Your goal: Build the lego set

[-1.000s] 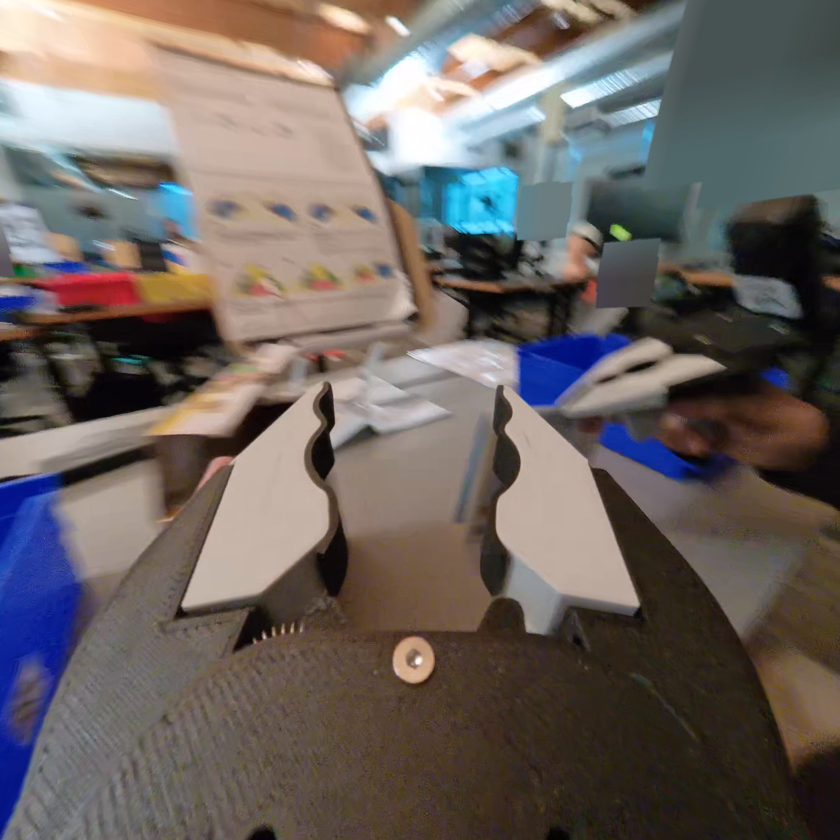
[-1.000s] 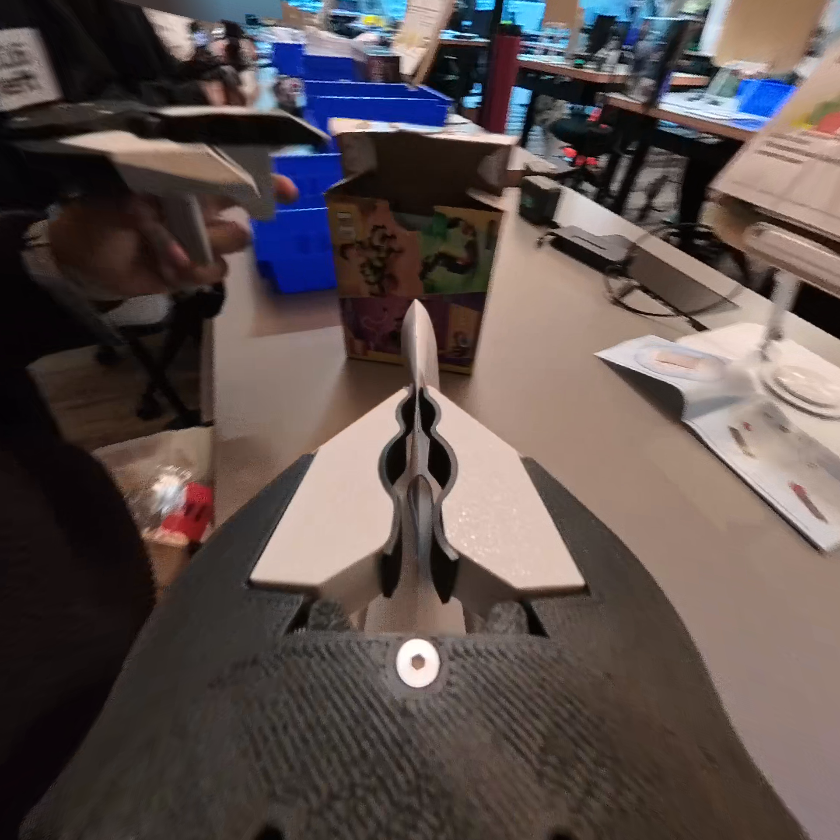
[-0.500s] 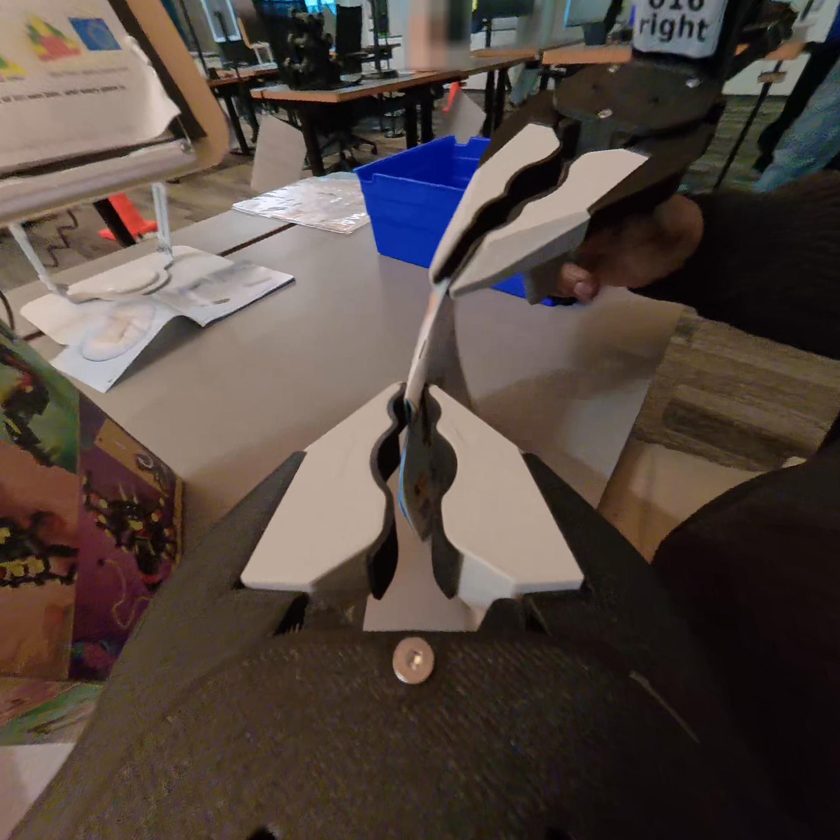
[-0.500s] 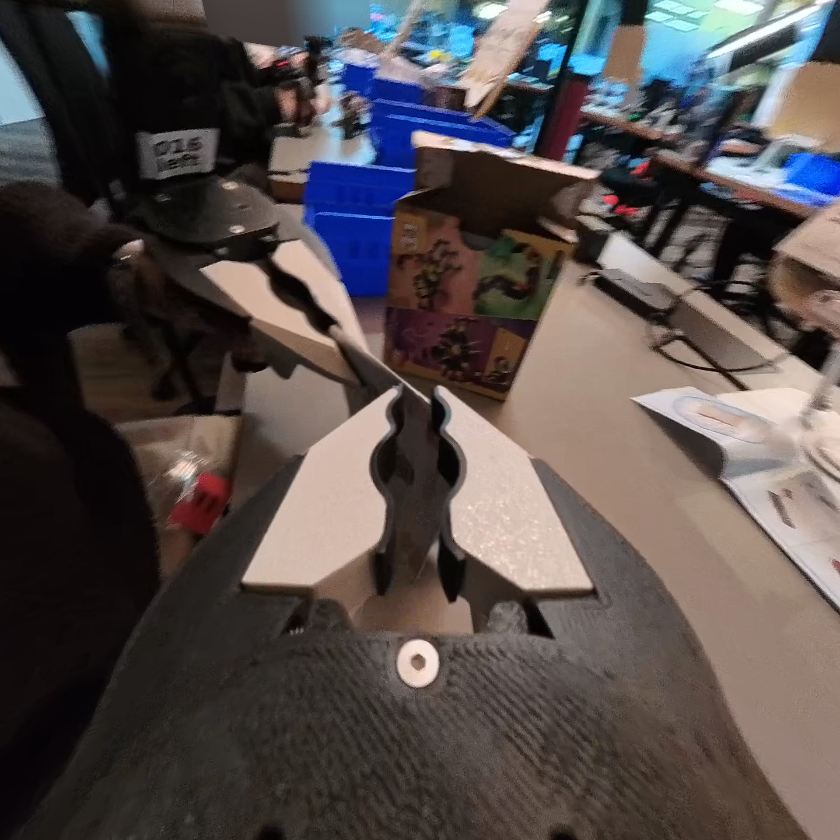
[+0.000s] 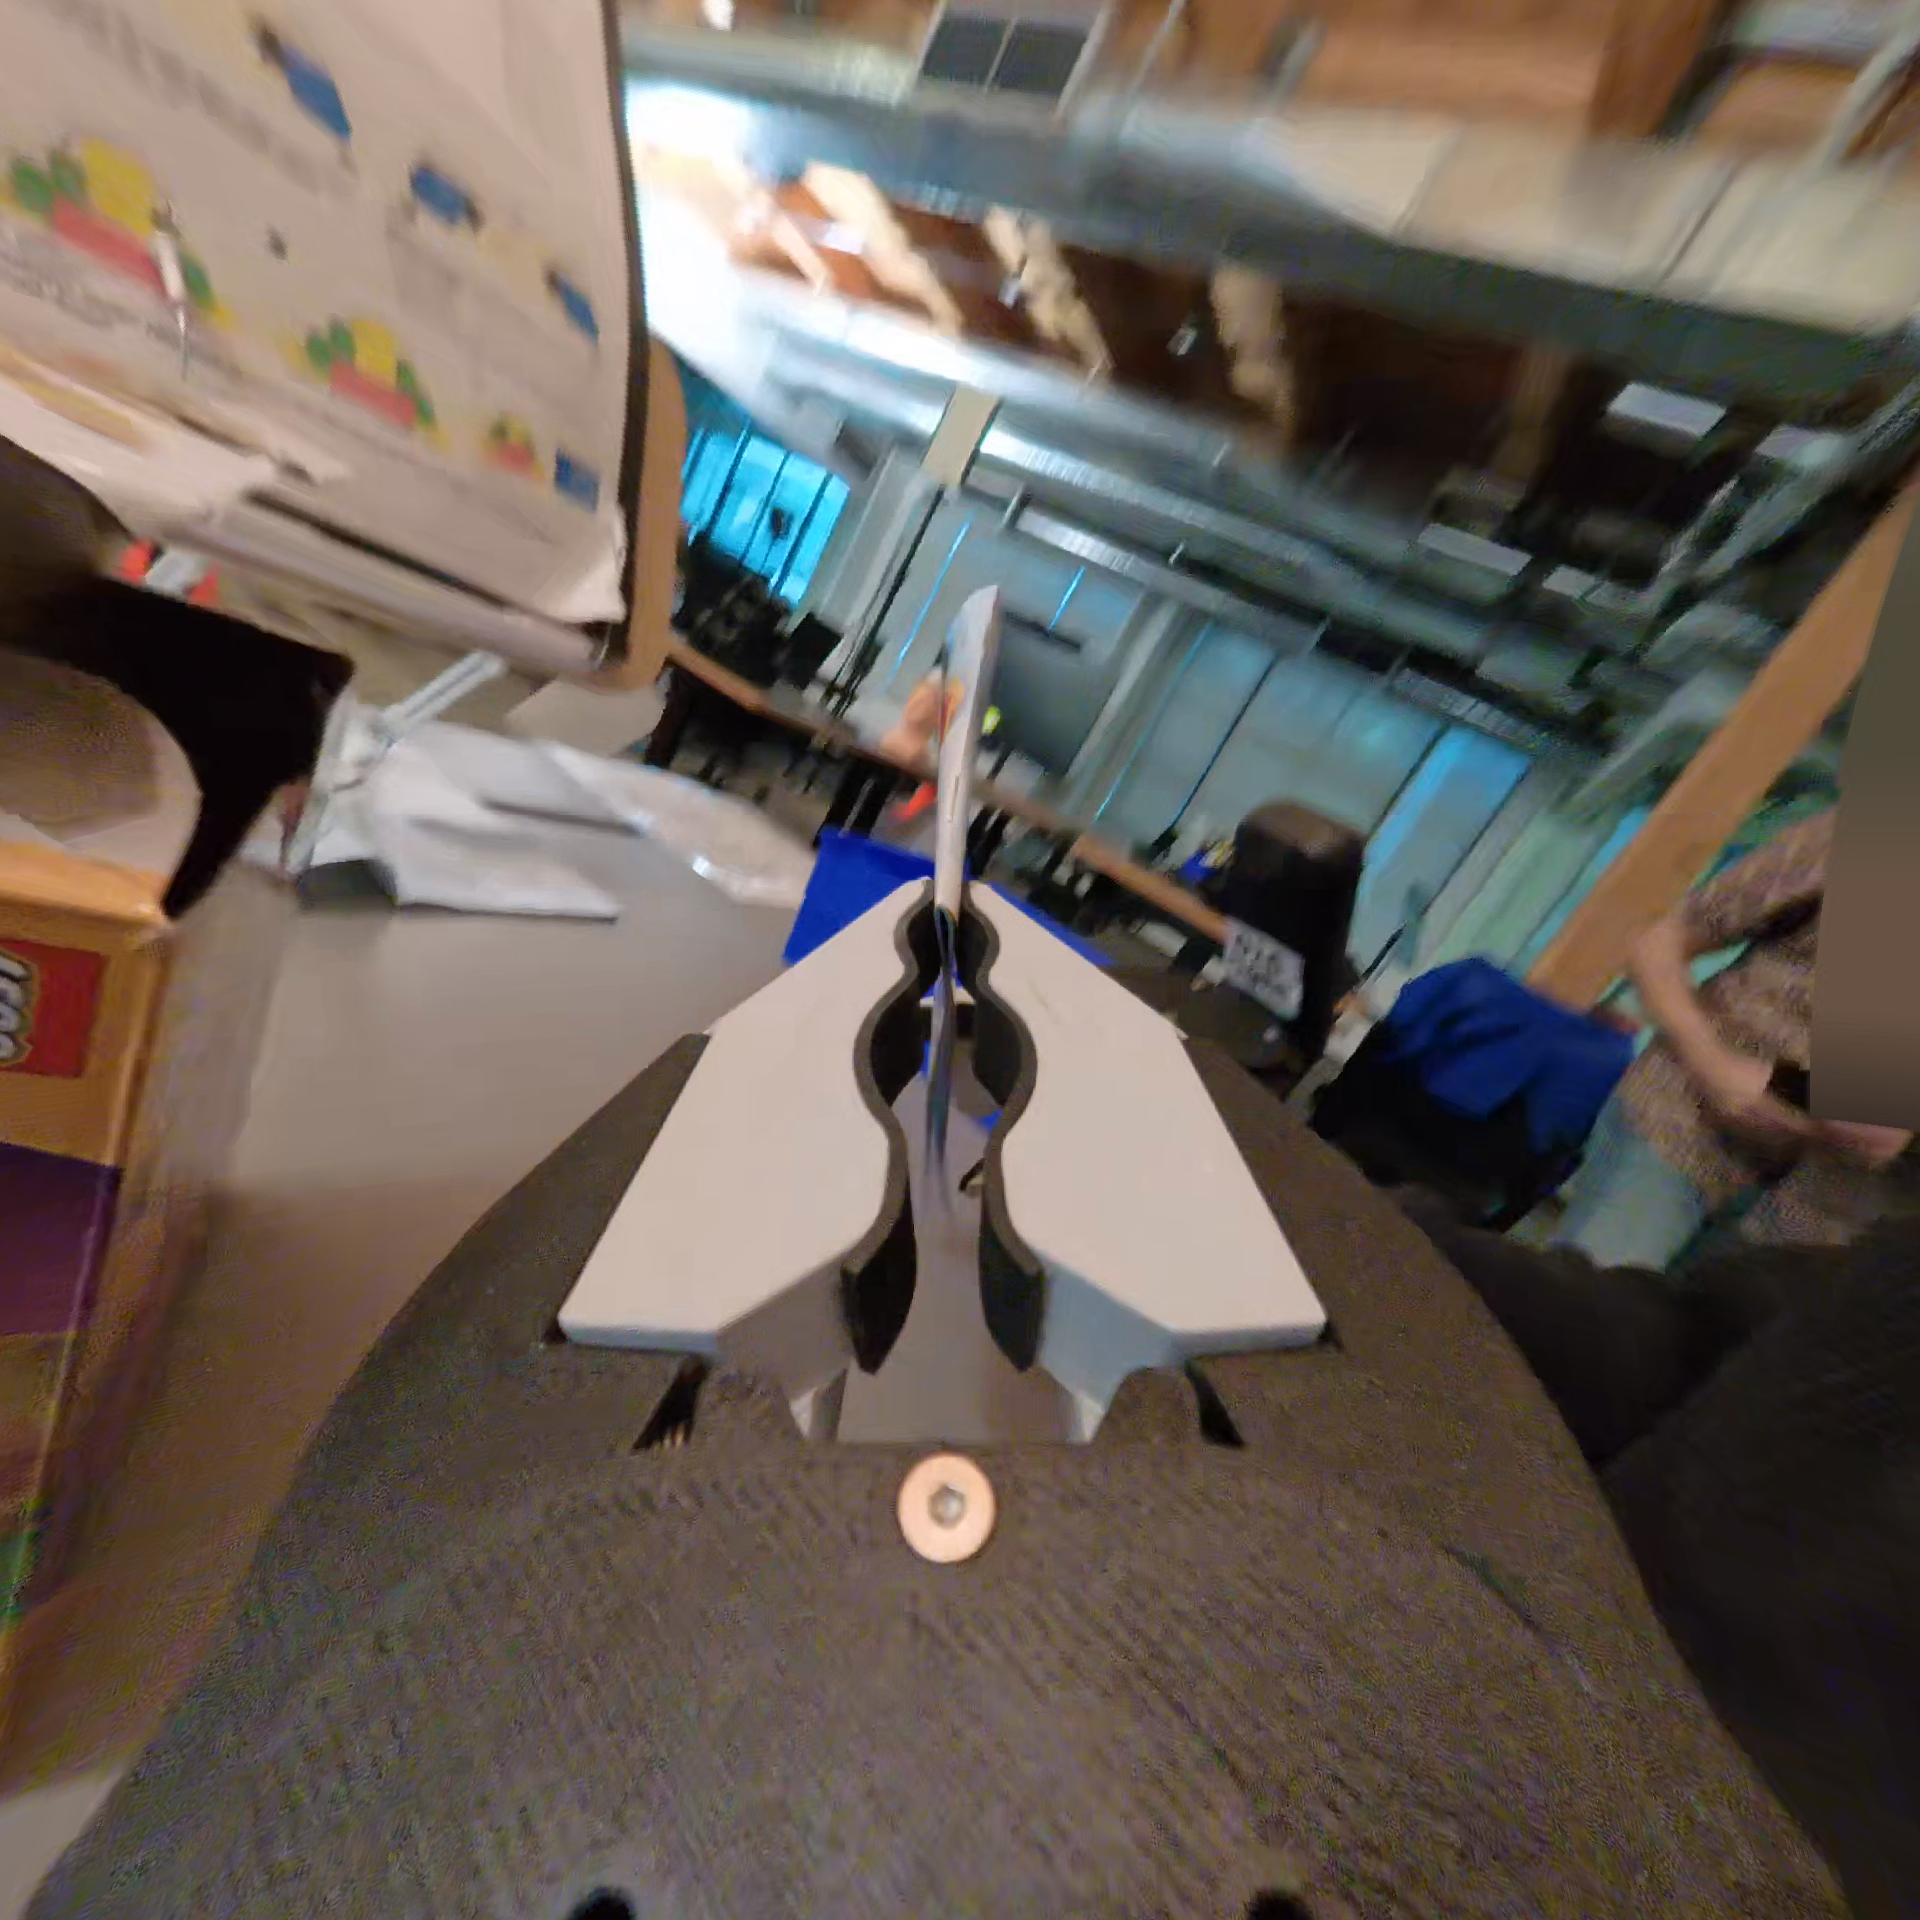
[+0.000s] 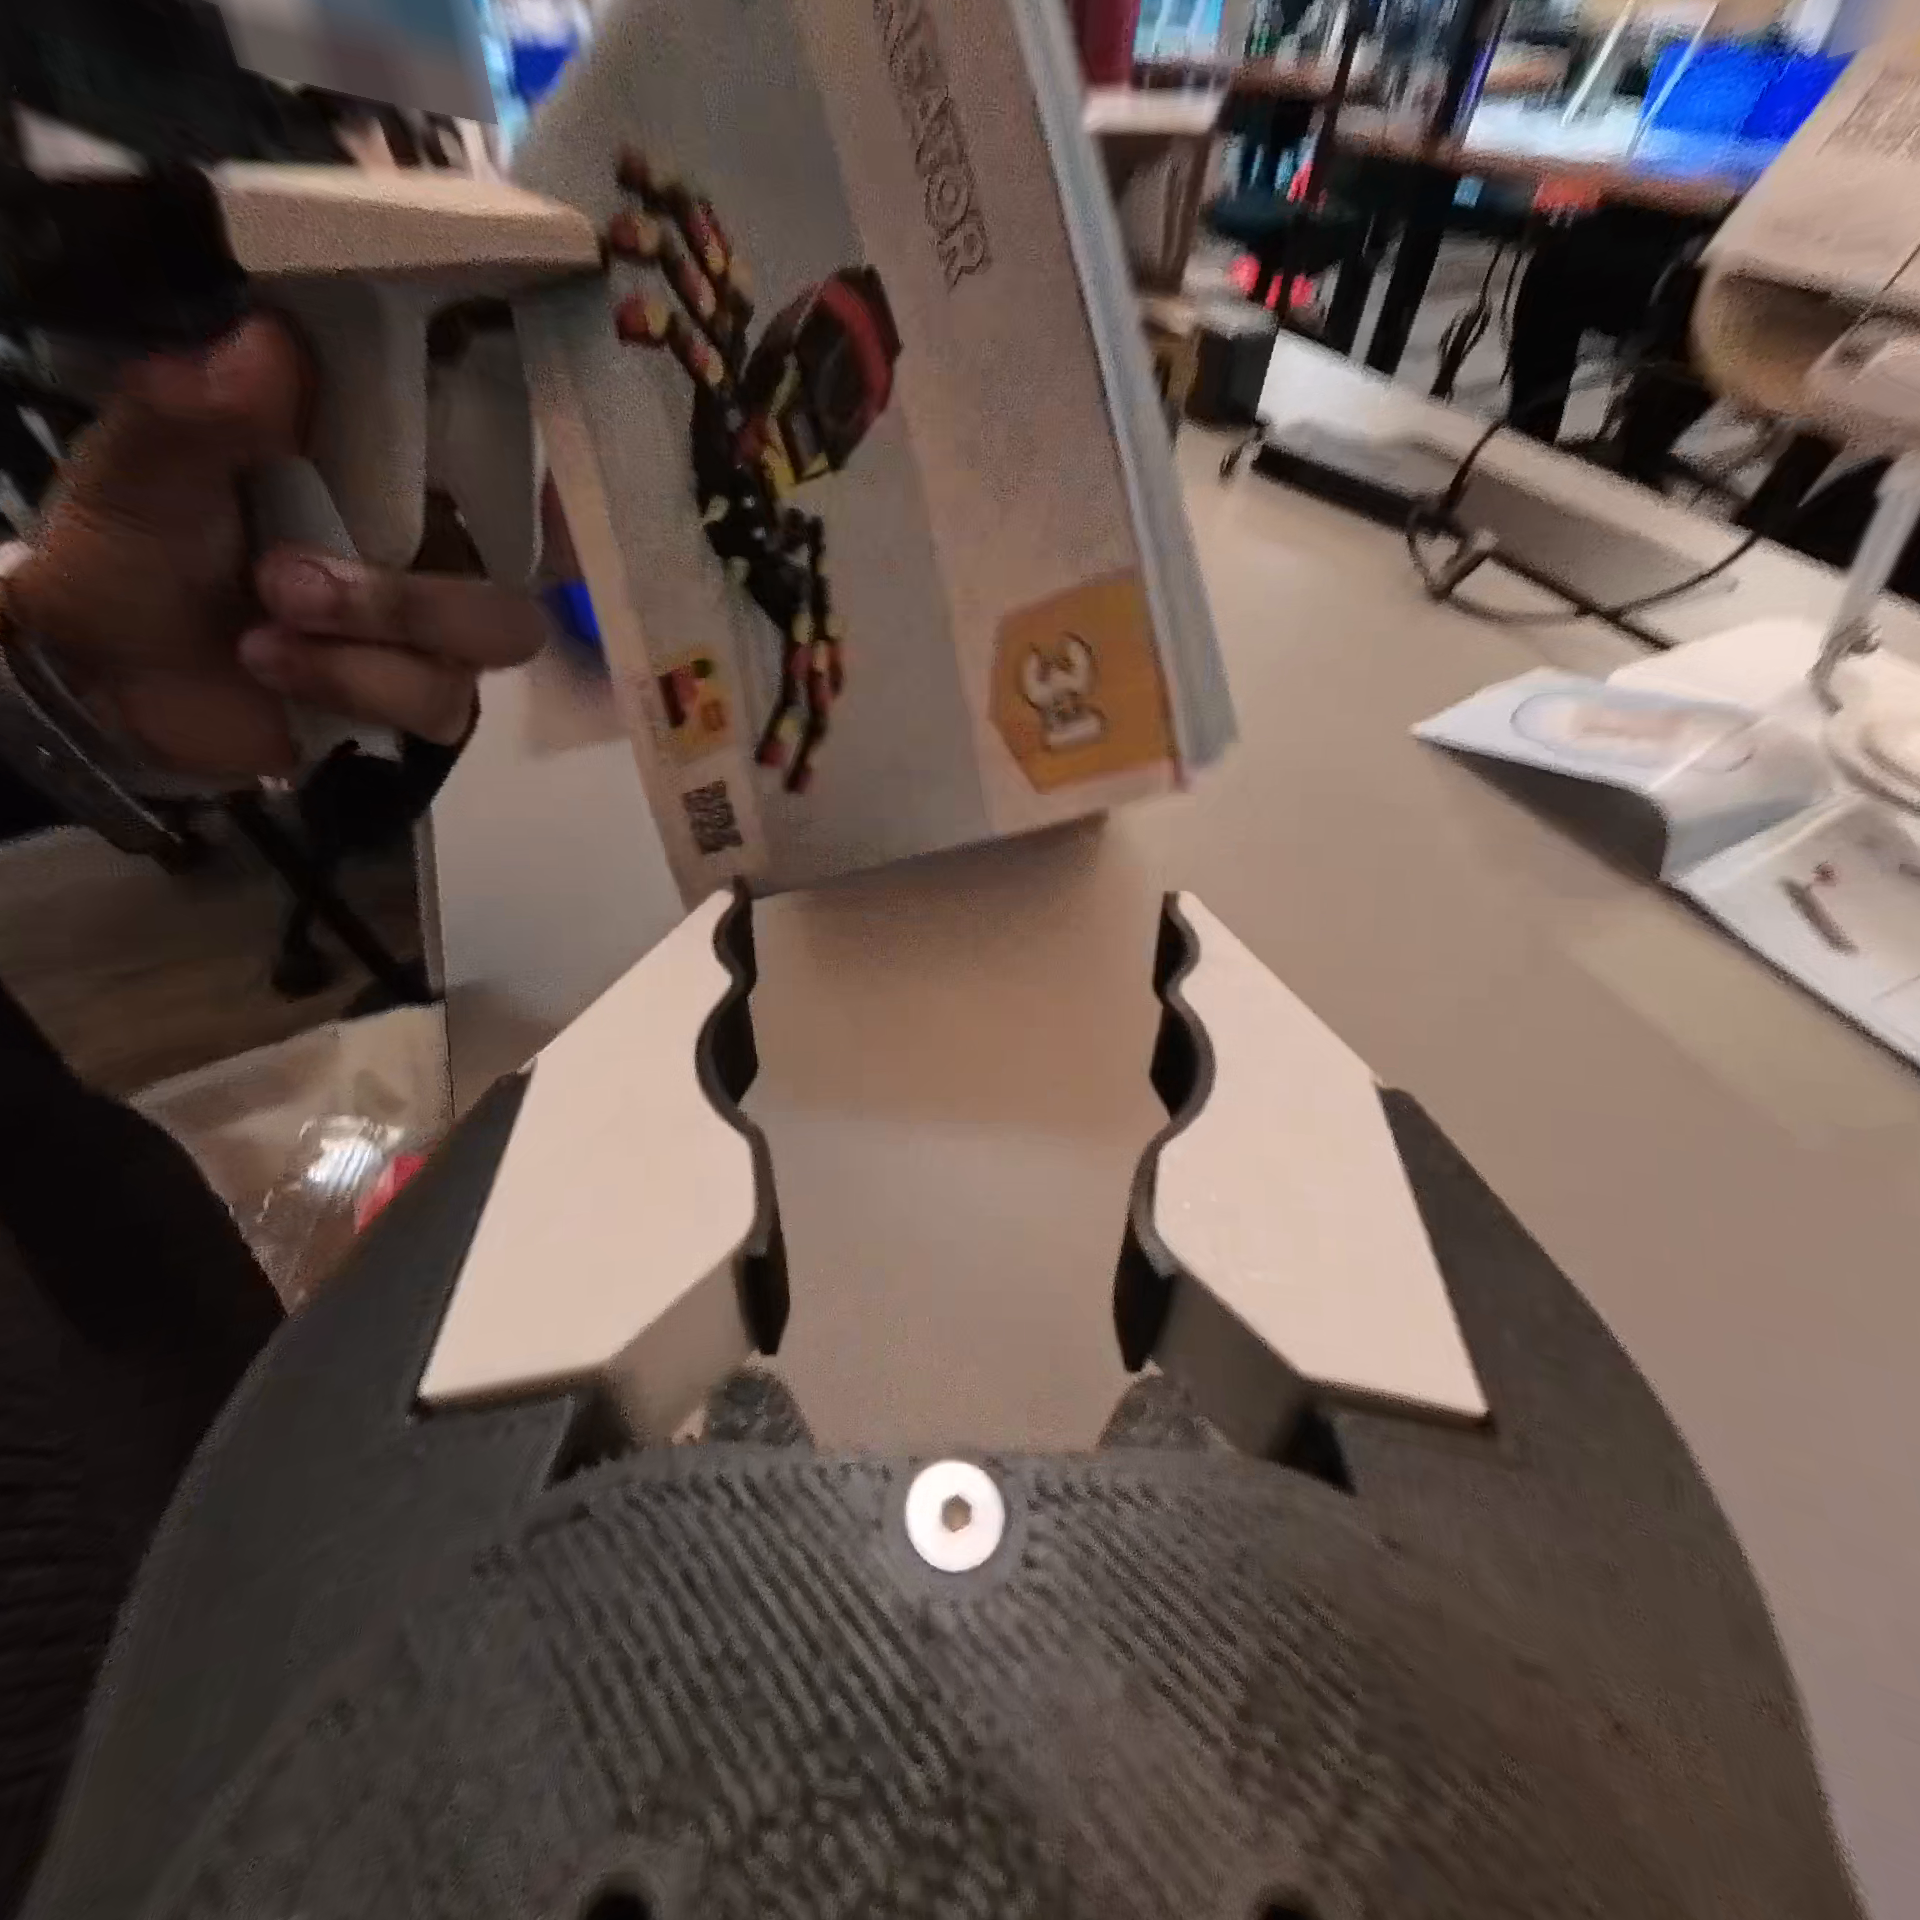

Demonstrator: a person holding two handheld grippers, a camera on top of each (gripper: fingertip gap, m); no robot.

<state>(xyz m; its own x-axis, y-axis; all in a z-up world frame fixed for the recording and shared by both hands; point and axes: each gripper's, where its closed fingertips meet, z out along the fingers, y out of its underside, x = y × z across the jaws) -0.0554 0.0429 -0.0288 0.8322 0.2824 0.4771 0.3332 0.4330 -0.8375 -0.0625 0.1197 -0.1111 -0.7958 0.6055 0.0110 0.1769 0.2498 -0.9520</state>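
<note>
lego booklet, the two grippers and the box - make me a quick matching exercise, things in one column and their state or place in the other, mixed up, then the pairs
Things:
1. left gripper
2. right gripper
3. instruction booklet
4. lego box

States or places:
A. standing on the table at the left edge of the left wrist view
B. open, nothing between its fingers
C. shut on a thin printed item
D. held up in the air above the table, cover toward the right wrist camera

Pairs: 1-C, 2-B, 3-D, 4-A
</note>
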